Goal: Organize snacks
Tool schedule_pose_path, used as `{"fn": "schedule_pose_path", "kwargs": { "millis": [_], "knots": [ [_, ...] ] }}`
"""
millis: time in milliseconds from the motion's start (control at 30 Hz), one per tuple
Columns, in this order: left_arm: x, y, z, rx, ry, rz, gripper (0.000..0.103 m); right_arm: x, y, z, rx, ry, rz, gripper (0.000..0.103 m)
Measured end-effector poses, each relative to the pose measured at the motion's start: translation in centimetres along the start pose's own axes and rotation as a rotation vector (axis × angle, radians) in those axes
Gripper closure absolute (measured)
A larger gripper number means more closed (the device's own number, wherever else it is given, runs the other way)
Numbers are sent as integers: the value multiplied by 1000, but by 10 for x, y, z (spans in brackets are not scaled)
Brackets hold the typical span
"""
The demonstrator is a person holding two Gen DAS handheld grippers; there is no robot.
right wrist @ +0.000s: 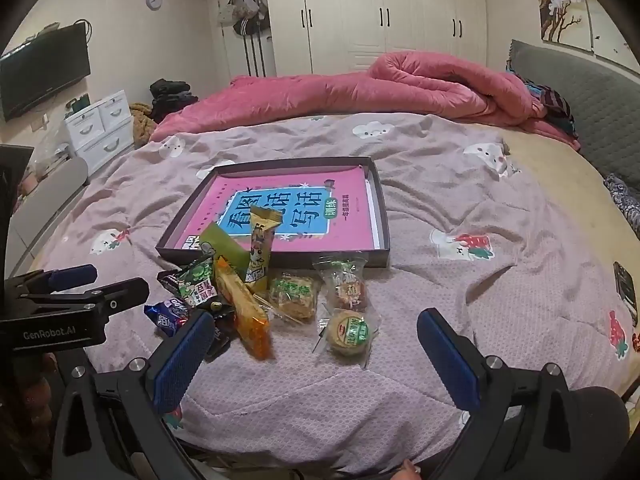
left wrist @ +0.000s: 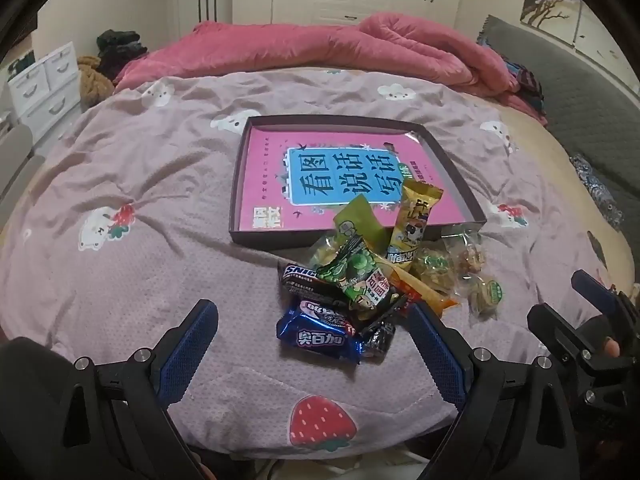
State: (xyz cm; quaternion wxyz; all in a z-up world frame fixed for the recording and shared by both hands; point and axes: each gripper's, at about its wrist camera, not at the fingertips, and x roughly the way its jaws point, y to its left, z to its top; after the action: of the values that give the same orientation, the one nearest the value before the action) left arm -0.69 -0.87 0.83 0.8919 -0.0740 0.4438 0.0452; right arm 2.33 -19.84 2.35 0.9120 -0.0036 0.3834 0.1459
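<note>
The left gripper [left wrist: 314,344] is held spread wide above the bed, nothing pinched between its blue pads; a blue wrapped snack [left wrist: 318,336] is seen in the gap beneath it, but contact cannot be told. The right gripper [right wrist: 316,350] is likewise spread to its full width and carries nothing, a round green-labelled pastry [right wrist: 349,332] lying on the bedspread below the gap.

The work is laid out on a mauve bedspread [left wrist: 120,280] printed with strawberries and white cartoon figures. A pink quilt [right wrist: 360,92] is bunched along the far side, white wardrobes [right wrist: 380,12] are set behind it, and a television [right wrist: 44,76] is mounted on the left wall above a white drawer unit [right wrist: 100,128].

A shallow dark tray [right wrist: 382,220] is placed mid-bed with a pink book [right wrist: 320,232] lying flat inside. The pile of snacks [left wrist: 380,276] is heaped just in front of the tray's near edge, and a yellow packet [left wrist: 416,220] is propped against that edge. Wrappers in green, orange, blue and clear film are overlapped loosely.
</note>
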Motion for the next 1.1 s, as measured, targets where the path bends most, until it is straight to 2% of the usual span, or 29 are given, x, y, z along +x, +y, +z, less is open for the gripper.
{"fn": "schedule_pose_path", "kwargs": {
  "millis": [1100],
  "knots": [
    [-2, -2, -2, 1, -4, -7, 7, 2, -2, 1, 11, -13, 5, 1]
  ]
}}
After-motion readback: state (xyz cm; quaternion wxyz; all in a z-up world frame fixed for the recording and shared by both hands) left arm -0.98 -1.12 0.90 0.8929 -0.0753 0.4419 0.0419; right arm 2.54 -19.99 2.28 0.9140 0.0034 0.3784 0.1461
